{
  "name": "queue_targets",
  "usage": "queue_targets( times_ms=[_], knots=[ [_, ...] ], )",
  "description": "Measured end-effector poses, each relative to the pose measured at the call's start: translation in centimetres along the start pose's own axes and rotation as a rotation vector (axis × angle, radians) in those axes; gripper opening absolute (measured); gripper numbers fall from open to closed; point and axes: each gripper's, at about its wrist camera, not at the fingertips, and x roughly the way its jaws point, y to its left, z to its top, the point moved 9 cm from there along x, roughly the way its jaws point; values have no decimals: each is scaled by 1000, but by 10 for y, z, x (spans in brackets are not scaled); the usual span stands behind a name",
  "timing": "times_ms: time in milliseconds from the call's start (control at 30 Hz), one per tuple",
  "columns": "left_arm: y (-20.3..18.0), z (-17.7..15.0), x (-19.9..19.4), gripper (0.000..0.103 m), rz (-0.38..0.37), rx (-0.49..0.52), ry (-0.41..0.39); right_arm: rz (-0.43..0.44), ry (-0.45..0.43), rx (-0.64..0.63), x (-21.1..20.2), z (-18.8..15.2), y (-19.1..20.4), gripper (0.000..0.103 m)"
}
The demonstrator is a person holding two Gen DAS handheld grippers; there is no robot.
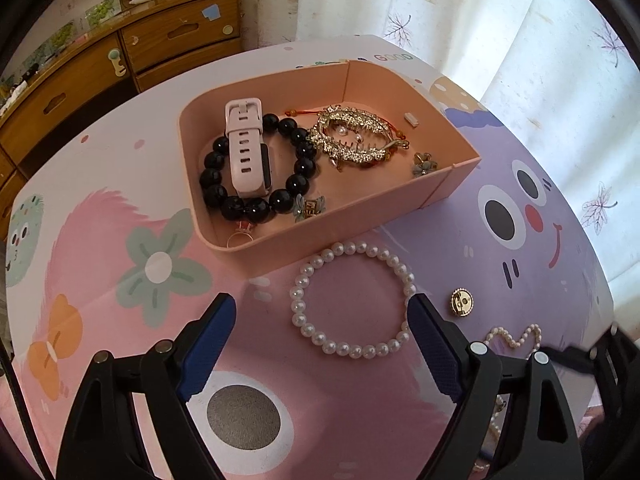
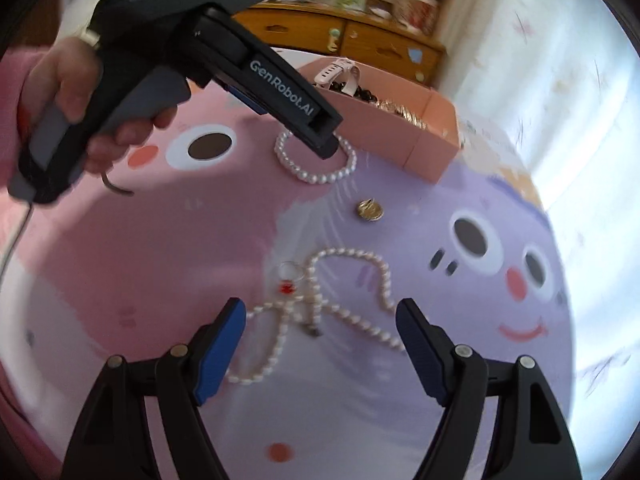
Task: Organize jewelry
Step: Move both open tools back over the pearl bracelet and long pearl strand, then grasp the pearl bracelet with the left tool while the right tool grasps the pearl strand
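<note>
Fingers of your left gripper [image 1: 322,310] stand spread and empty around the pearl bracelet [image 1: 352,299] on the tabletop [image 1: 120,208], just before the pink tray [image 1: 280,246]. Your right gripper [image 2: 320,312], equally wide, hangs over the pearl necklace [image 2: 344,312]. Pinch one smooth bead and the loop may slip free.

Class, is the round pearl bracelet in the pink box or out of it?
Out: pearl bracelet lies on the table before the pink box.
</note>
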Motion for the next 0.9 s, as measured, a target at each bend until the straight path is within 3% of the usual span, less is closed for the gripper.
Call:
queue_targets(
  times_ms=[100,167,300,400,567,633,700,733,767,833,867,900],
  knots=[
    [0,-3,1,86,-34,-11,9,-28,13,-76,6,-4,-5,87],
    [-1,-4,4,80,-37,-7,14,-12,8,-72,9,-4,-10,91],
    [-4,-4,8,72,-25,17,11,118,52,37,23,-8,-21,91],
    [-5,-3,10,68,-5,40,-3,151,66,74,29,-9,-27,91],
    [-2,-2,9,38,58,61,-38,169,66,81,33,-8,-26,89],
    [-1,-1,8,34,66,61,-47,181,64,62,31,-7,-23,81],
    [-3,-1,9,28,65,82,-49,196,63,42,28,-5,-18,66],
    [-3,-1,9,21,62,91,-48,203,64,33,26,-4,-14,61],
    [-4,-1,9,13,55,94,-47,213,67,18,24,-3,-8,51],
    [-8,-1,9,9,19,88,-40,227,74,1,22,2,0,33],
    [-9,-2,8,9,10,84,-36,224,76,-1,19,3,2,19],
    [-11,-3,8,8,2,80,-33,223,82,4,18,3,5,15]
  ],
)
